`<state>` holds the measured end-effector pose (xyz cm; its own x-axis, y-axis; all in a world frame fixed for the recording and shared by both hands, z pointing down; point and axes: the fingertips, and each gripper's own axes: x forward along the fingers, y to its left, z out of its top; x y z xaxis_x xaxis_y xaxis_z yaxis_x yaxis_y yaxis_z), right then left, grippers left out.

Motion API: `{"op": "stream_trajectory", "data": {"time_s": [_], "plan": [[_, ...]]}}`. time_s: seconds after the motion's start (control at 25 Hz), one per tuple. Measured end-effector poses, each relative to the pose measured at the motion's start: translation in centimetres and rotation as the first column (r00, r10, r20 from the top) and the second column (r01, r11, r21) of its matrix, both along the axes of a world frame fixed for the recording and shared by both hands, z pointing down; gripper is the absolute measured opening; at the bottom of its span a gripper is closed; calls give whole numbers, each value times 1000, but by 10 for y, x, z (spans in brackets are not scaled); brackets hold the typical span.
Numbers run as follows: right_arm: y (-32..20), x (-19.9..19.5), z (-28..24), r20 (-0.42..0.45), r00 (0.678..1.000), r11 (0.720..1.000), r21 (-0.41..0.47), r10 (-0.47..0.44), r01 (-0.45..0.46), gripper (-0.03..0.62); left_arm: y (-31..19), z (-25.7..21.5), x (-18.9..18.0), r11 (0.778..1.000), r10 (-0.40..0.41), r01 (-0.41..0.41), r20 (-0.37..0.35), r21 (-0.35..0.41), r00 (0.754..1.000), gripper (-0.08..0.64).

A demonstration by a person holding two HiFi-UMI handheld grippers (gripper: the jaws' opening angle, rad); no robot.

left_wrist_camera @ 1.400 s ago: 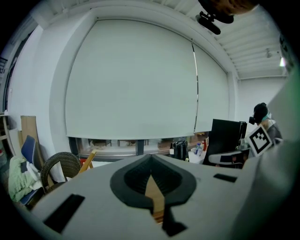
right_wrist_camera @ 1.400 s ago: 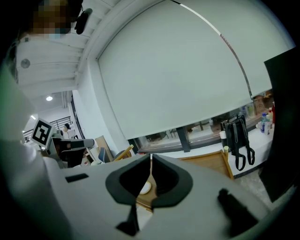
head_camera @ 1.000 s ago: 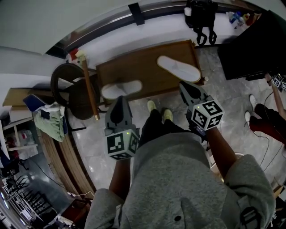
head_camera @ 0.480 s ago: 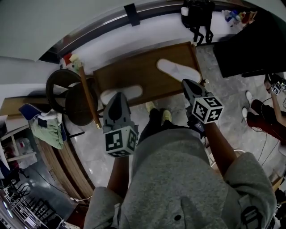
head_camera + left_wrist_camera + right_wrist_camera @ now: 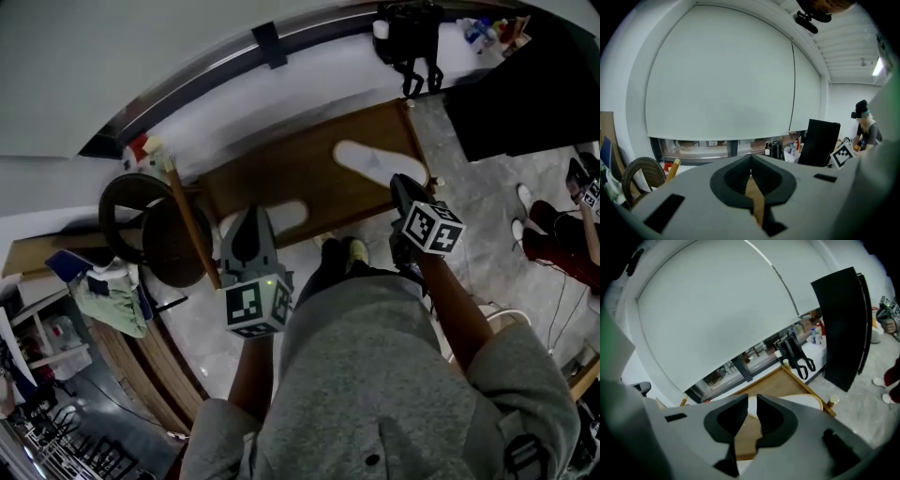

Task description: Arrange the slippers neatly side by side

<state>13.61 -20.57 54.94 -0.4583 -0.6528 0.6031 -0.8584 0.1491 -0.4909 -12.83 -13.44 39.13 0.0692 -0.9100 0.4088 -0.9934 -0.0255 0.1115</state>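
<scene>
Left slipper [image 5: 286, 214]: white, at the wooden tray's [image 5: 300, 169] near edge, partly behind the left gripper [image 5: 251, 214].
Right slipper [image 5: 370, 161]: white, angled at the tray's right end, well apart from the other.
Left gripper: jaws closed, empty.
Right gripper [image 5: 401, 180]: jaws just parted a crack, nothing between.
Count: we tally 2 slippers, 2 grippers, 1 tray.

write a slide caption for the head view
Left gripper and right gripper poised at a wooden table with two white slippers lying apart
</scene>
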Motion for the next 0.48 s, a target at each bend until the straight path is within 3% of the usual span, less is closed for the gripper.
{"op": "stream_trajectory", "data": {"time_s": [0.16, 0.28, 0.48], "plan": [[-3, 3, 27, 19, 995, 994, -54, 94, -93, 115, -6, 9, -9, 1000, 15, -15, 3, -19, 1000, 15], [-9, 1, 48, 20, 986, 982, -93, 166, -163, 127, -15, 16, -18, 999, 13, -13, 1, -33, 1000, 15], [-13, 2, 88, 20, 946, 928, -202, 325, -314, 141, -22, 25, -23, 996, 57, -55, 21, -63, 998, 15]]}}
